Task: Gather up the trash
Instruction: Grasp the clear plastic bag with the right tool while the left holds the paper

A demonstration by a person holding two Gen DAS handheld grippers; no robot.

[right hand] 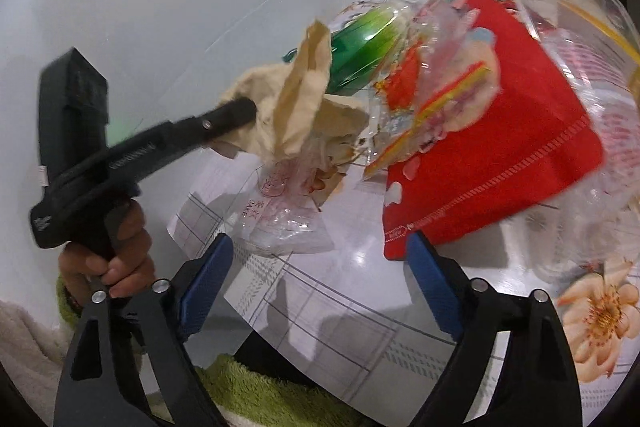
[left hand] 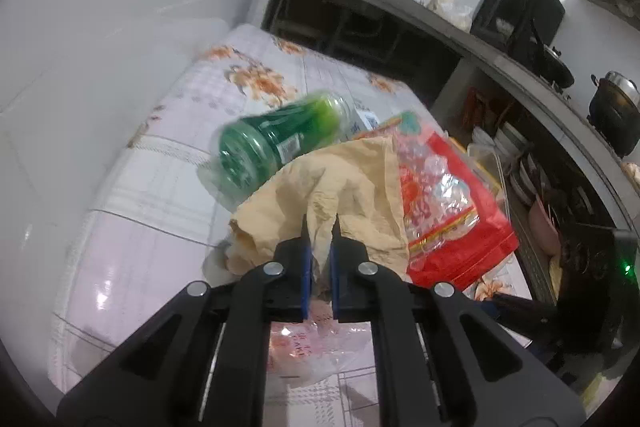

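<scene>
Pinching a crumpled tan paper (left hand: 320, 195) with the left gripper (left hand: 320, 227), pads pressed together on a fold of it, the wad lifted off the flowered tablecloth (left hand: 160, 219) and hanging just ahead of the fingertips. Best to keep that squeeze firm and carry the paper level, since only a thin fold appears caught and a jerk could tear it or let it slip. Clinging under the wad, a clear plastic wrapper (right hand: 288, 223) dangling beneath the tool; worth checking it comes along rather than dropping back. Just beyond the paper, a green plastic bottle (left hand: 276, 143) lying on its side, and to the right of the tool a red snack bag (left hand: 452, 211) flat on the cloth, both probably next to gather. Lower and nearer, the right gripper (right hand: 320, 275) spread wide with nothing between its blue pads (right hand: 208, 275), aimed at the near edge of the red bag; sensible to bring it down over that edge before closing. Holding the left tool's handle, a hand (right hand: 108, 247) at the far left. No bin in view, so drop-off spot cannot be told.
</scene>
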